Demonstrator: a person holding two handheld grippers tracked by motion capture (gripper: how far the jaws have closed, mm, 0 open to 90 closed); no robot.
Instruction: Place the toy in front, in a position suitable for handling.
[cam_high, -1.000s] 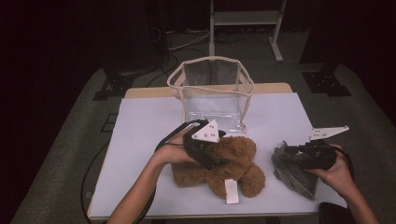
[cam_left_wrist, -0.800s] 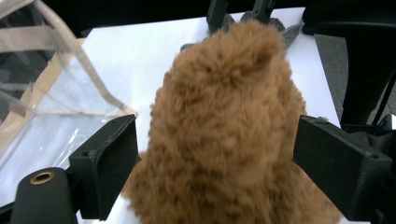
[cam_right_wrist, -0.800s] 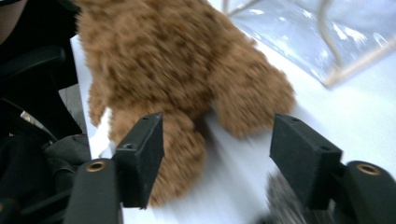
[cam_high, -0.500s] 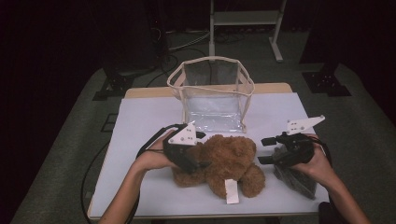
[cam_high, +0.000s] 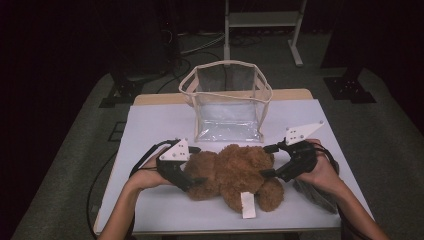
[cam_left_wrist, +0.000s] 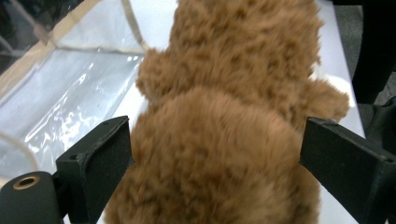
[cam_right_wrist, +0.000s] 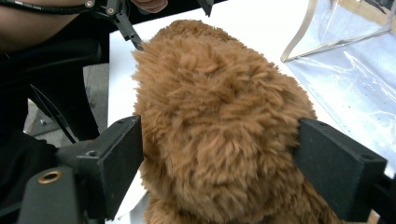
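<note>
A brown plush teddy bear (cam_high: 232, 175) lies on the white table (cam_high: 150, 130) with a white tag (cam_high: 247, 205) at its near side. My left gripper (cam_high: 199, 165) is open, its jaws straddling the bear's left end. In the left gripper view the bear (cam_left_wrist: 219, 121) fills the gap between the jaws of that gripper (cam_left_wrist: 217, 140), fur brushing both. My right gripper (cam_high: 264, 161) is open too and straddles the bear's right end. The right gripper view has the fur (cam_right_wrist: 215, 107) between the wide jaws of the right gripper (cam_right_wrist: 219, 140).
A clear plastic bag (cam_high: 227, 100) with a beige rim stands open just behind the bear. A grey cloth item (cam_high: 315, 192) lies under my right hand near the table's right front. Dark floor and a stand's legs (cam_high: 260, 30) lie beyond the table.
My left gripper has slid left, off the top of the bear to its left end. My right gripper has left the grey cloth and moved left onto the bear's right end.
</note>
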